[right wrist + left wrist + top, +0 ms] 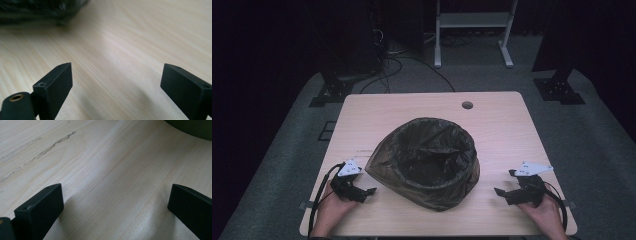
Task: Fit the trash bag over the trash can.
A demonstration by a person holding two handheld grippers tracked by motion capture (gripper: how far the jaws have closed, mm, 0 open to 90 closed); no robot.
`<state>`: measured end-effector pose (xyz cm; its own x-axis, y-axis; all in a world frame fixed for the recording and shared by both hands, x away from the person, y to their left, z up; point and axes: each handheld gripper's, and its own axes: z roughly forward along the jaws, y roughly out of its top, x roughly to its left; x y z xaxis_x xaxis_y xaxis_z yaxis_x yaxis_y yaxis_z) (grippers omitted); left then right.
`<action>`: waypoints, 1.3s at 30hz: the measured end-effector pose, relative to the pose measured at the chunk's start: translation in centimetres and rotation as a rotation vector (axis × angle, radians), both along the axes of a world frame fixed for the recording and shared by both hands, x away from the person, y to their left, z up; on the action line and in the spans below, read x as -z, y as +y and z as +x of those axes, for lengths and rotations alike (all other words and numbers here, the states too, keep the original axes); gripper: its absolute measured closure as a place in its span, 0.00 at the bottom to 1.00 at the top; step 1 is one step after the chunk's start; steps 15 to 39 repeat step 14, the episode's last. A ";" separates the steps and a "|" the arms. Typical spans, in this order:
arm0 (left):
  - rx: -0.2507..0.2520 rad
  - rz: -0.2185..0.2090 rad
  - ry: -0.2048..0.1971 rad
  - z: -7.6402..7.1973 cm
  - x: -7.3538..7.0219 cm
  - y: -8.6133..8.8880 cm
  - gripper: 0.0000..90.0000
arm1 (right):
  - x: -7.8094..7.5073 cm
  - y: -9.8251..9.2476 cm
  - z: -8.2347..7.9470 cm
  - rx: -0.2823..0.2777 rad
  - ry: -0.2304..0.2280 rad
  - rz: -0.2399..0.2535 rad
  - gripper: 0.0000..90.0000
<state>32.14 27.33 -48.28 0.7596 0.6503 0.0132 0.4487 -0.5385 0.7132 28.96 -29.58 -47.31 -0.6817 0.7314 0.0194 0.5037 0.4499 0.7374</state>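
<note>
one bag-lined bin, two tongs

We looked over a pale wooden desk with a round cable hole, saw grey carpet around it, and a white frame stood beyond, near loose cables.

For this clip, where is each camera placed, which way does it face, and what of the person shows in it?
High view: above the person's side, looking forward and down on the table and bin with black bag; both hands, left claw, right claw.
Left gripper view: rides the left claw, low over the wood; jaws wide apart.
Right gripper view: rides the right claw, aimed at the bag's base; jaws wide apart.
Shared: the tabletop and the bag's edge, at upper right in the left gripper view and upper left in the right one.
</note>
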 end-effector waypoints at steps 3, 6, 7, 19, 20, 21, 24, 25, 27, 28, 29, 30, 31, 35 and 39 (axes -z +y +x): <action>0.001 0.000 0.000 0.0 0.0 0.0 0.00 | 0.8 -0.2 0.0 0.012 0.005 0.003 0.10; 0.001 0.000 0.000 0.0 0.0 0.0 0.00 | 1.2 -0.3 -0.1 0.012 0.005 -0.011 0.10; 0.001 0.000 0.000 0.0 0.0 0.0 0.00 | 1.3 -0.2 -0.1 0.013 0.003 -0.024 0.10; 0.002 -0.001 0.001 0.0 0.0 0.0 0.00 | 1.4 -0.1 -0.2 0.020 0.001 -0.017 0.10; 0.002 -0.001 0.001 0.0 0.0 0.0 0.00 | 1.4 -0.1 -0.2 0.020 0.001 -0.017 0.10; 0.002 -0.001 0.001 0.0 0.0 0.0 0.00 | 1.4 -0.1 -0.2 0.020 0.001 -0.017 0.10; 0.002 -0.001 0.001 0.0 0.0 0.0 0.00 | 1.4 -0.1 -0.2 0.020 0.001 -0.017 0.10; 0.002 -0.001 0.001 0.0 0.0 0.0 0.00 | 1.4 -0.1 -0.2 0.020 0.001 -0.017 0.10; 0.002 -0.001 0.001 0.0 0.0 0.0 0.00 | 1.4 -0.1 -0.2 0.020 0.001 -0.017 0.10; 0.002 -0.001 0.001 0.0 0.0 0.0 0.00 | 1.4 -0.1 -0.2 0.020 0.001 -0.017 0.10; 0.002 -0.001 0.001 0.0 0.0 0.0 0.00 | 1.4 -0.1 -0.2 0.020 0.001 -0.017 0.10; 0.002 -0.001 0.001 0.0 0.0 0.0 0.00 | 1.4 -0.1 -0.2 0.020 0.001 -0.017 0.10; 0.002 -0.001 0.001 0.0 0.0 0.0 0.00 | 1.4 -0.1 -0.2 0.020 0.001 -0.017 0.10; 0.002 -0.001 0.001 0.0 0.0 0.0 0.00 | 1.4 -0.1 -0.2 0.020 0.001 -0.017 0.10; 0.002 -0.001 0.001 0.0 0.0 0.0 0.00 | 1.4 -0.1 -0.2 0.020 0.001 -0.017 0.10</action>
